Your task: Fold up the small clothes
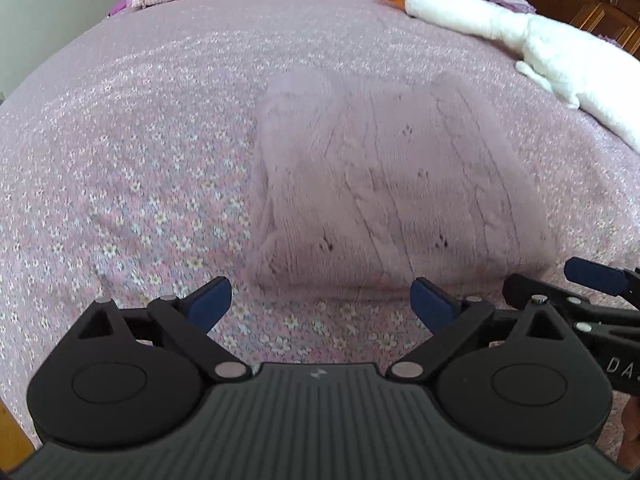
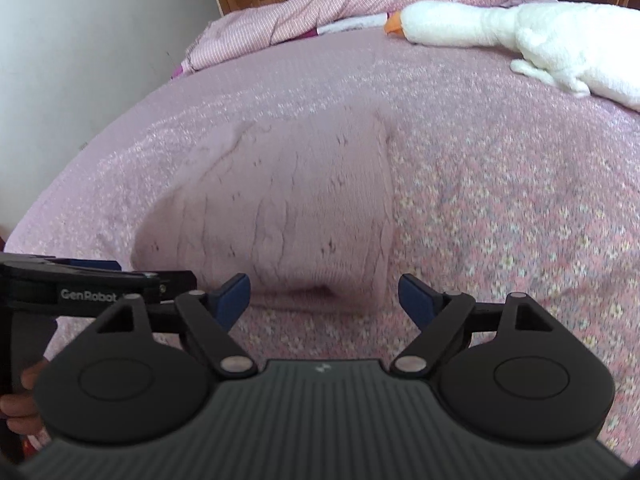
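A small pink cable-knit sweater (image 1: 392,184) lies folded into a rough rectangle on the pink floral bedspread; it also shows in the right wrist view (image 2: 288,208). My left gripper (image 1: 322,304) is open and empty, just short of the sweater's near edge. My right gripper (image 2: 324,296) is open and empty, also just short of the near edge. The right gripper (image 1: 576,284) shows at the right of the left wrist view, and the left gripper (image 2: 132,276) at the left of the right wrist view. Both views are blurred.
A white plush goose (image 1: 500,28) with an orange beak lies at the far right of the bed (image 1: 120,160); it also shows in the right wrist view (image 2: 520,28). A rumpled pink quilt (image 2: 300,12) lies along the head of the bed. A white wall (image 2: 80,40) stands at left.
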Tool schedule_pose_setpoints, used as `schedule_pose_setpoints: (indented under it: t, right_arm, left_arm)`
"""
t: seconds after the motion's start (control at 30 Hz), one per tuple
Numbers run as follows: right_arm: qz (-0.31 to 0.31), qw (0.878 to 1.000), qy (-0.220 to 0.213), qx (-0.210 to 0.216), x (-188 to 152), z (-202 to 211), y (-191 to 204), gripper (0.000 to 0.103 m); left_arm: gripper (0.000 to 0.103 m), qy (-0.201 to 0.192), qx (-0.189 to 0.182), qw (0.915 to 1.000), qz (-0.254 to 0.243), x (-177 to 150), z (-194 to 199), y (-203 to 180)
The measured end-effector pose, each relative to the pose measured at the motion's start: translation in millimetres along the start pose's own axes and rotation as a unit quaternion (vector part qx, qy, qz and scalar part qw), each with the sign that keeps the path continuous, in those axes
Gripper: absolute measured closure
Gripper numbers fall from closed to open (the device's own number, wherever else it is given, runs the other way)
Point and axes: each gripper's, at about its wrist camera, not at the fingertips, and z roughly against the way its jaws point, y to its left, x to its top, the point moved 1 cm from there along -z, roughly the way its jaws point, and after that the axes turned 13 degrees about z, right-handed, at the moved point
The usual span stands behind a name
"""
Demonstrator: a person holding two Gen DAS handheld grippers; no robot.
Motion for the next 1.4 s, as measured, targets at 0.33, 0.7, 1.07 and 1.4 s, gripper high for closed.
schedule_pose_setpoints:
  t: [0.33, 0.7, 1.07, 1.4]
  right_arm:
    - [-0.016, 0.999, 0.030, -0.003, -13.5, -10.8, -1.8, 0.020]
    - [-0.022, 0.999, 0.034, -0.002, -15.1, -11.1, -1.2, 0.020]
    - [-0.021, 0.999, 0.034, 0.000, -14.2, -11.1, 0.4, 0.020]
    - [-0.021, 0.999, 0.033, 0.001, -13.5, -11.2, 1.2, 0.020]
  left_arm:
    - [0.004, 0.016, 0.016, 0.9997, 0.006, -5.9, -9.6, -0.1]
    - [0.004, 0.021, 0.034, 0.9992, -0.002, -9.0, -14.9, -2.8]
    - [0.004, 0.023, 0.034, 0.9991, -0.001, -10.7, -17.6, -2.9]
    - [0.004, 0.023, 0.032, 0.9992, -0.002, -11.3, -18.1, -3.1]
